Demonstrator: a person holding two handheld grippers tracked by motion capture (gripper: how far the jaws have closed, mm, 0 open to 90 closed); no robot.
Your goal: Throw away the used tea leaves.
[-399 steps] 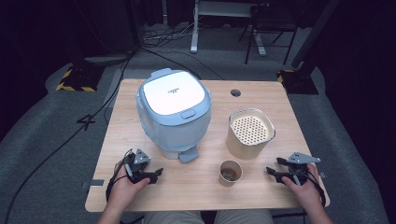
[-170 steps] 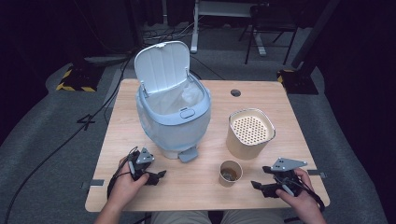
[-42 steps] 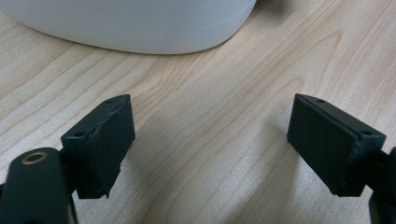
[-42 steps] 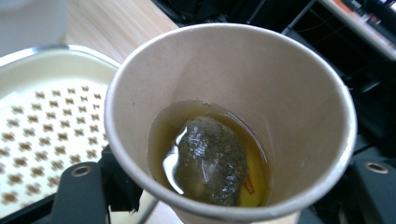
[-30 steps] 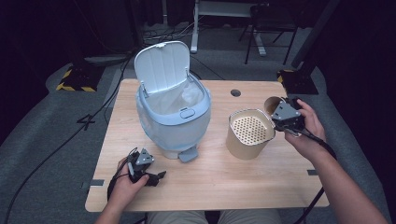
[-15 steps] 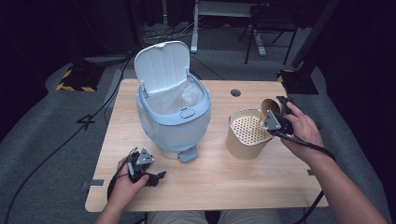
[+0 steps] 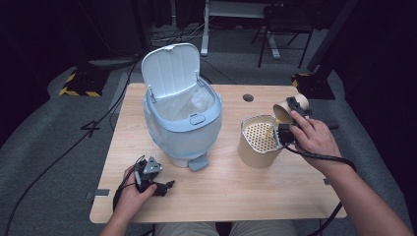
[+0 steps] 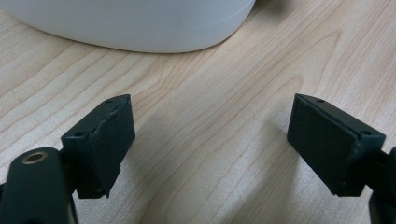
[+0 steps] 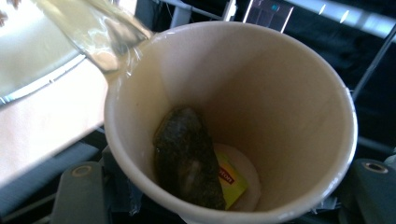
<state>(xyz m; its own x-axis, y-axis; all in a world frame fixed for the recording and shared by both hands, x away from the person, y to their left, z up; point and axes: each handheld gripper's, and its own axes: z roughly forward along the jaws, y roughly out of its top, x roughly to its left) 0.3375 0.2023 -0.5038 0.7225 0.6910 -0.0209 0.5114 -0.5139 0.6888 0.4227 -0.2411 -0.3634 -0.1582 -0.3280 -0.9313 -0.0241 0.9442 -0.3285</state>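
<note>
My right gripper (image 7: 291,117) is shut on a paper cup (image 7: 284,109) and holds it tipped sideways over the tan strainer pot (image 7: 255,150). A thin stream of pale liquid (image 7: 269,129) runs from the cup's rim onto the perforated insert (image 7: 258,135). In the right gripper view the cup (image 9: 280,93) holds a wet dark tea bag (image 9: 187,158) with a yellow tag (image 9: 229,179), and liquid (image 9: 102,32) spills over its upper left rim. My left gripper (image 7: 164,187) rests open on the table; between its fingers (image 8: 107,140) lies bare wood.
A pale blue pedal bin (image 7: 182,125) stands left of centre with its lid (image 7: 172,71) raised and a clear liner inside; its base (image 8: 130,23) lies just ahead of the left gripper. The wooden table (image 7: 221,187) has a cable hole (image 7: 248,98) at the back.
My right hand has carried the cup left and a little down, from beside the strainer pot to over its rim, and tipped it further. The left hand has stayed still.
</note>
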